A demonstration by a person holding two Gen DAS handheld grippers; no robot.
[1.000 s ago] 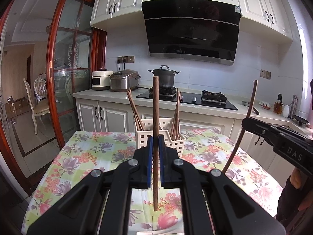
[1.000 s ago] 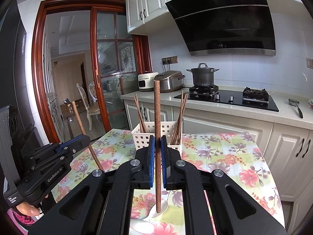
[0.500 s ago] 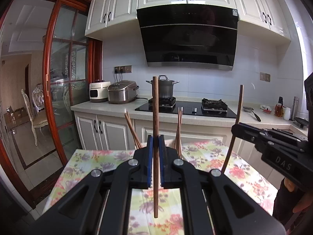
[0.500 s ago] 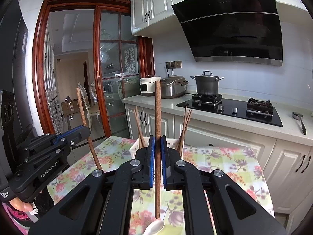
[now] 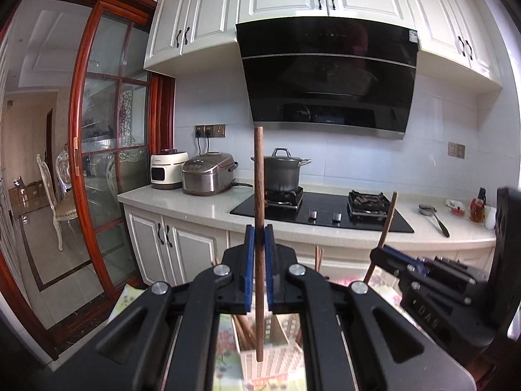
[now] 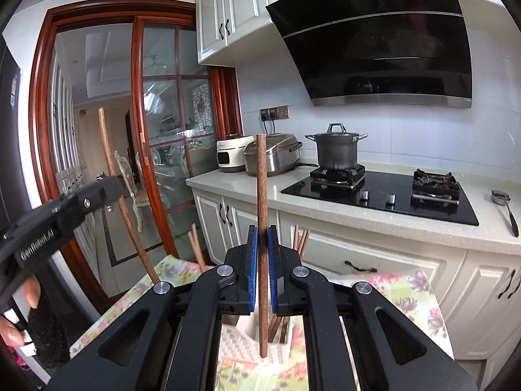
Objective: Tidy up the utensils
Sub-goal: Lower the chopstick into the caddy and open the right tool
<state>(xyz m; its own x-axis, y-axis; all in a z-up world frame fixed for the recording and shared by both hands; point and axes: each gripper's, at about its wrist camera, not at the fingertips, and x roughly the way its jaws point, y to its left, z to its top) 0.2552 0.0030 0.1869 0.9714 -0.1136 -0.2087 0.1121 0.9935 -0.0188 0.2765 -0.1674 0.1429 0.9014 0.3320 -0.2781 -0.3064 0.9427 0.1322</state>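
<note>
Jaws of both grippers clench upright chopsticks (image 5: 259, 215) (image 6: 261, 224) above white basket (image 5: 270, 363), chopsticks already inside.

At frame centre we see the left gripper (image 5: 259, 244), jaws clamped on an upright chopstick (image 5: 259, 195), above the white basket (image 5: 267, 358); at right, the right gripper (image 5: 390, 260) holds another chopstick (image 5: 387, 221).

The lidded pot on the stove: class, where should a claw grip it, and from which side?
Grip the arched lid handle from straight above to lift the lid; it stands proud at the centre of the pot. To move the whole pot, take the two flat side handles from left and right. Both claws, left and right, currently hold chopsticks.
</note>
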